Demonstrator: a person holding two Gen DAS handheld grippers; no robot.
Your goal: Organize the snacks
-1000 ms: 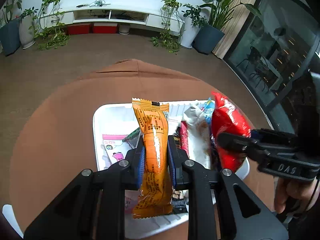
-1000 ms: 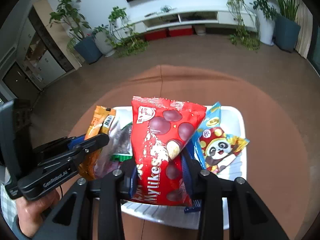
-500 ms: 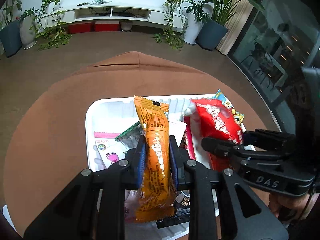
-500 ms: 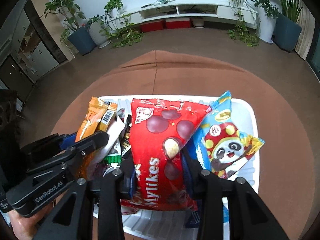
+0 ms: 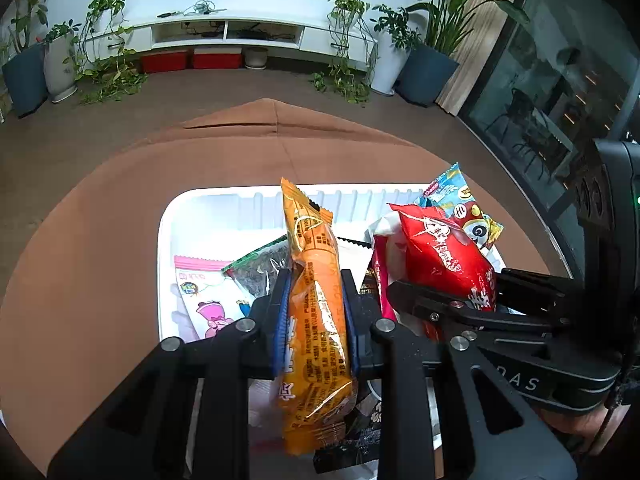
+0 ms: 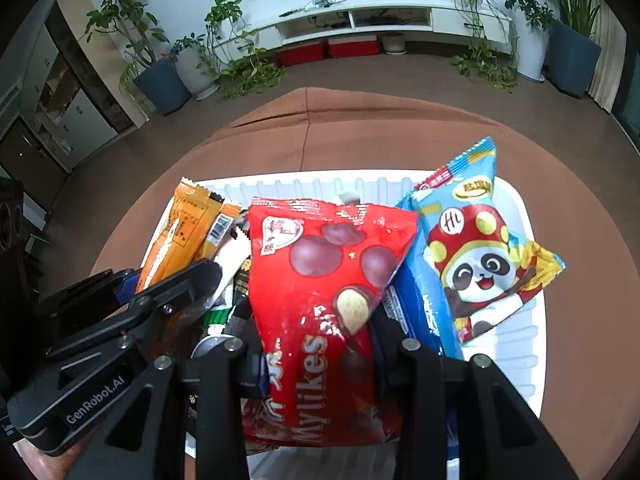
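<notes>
Your white bin [image 5: 166,240] sits on the brown tablecloth [image 5: 100,220], its left half barely filled, open cloth all round the rim. Your left gripper [image 5: 314,292] pinches the orange packet [image 5: 320,300] upright over the bin, lower than a second ago. Your right gripper [image 6: 320,320] clamps the red Mylikes bag [image 6: 320,280] beside the panda packet [image 6: 476,264]; whether either touches bottom is unclear.

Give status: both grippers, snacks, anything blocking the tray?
Left gripper shut on orange packet. Right gripper shut on red Mylikes bag. Both over white tray, already crowded: panda packet, pink packet.
</notes>
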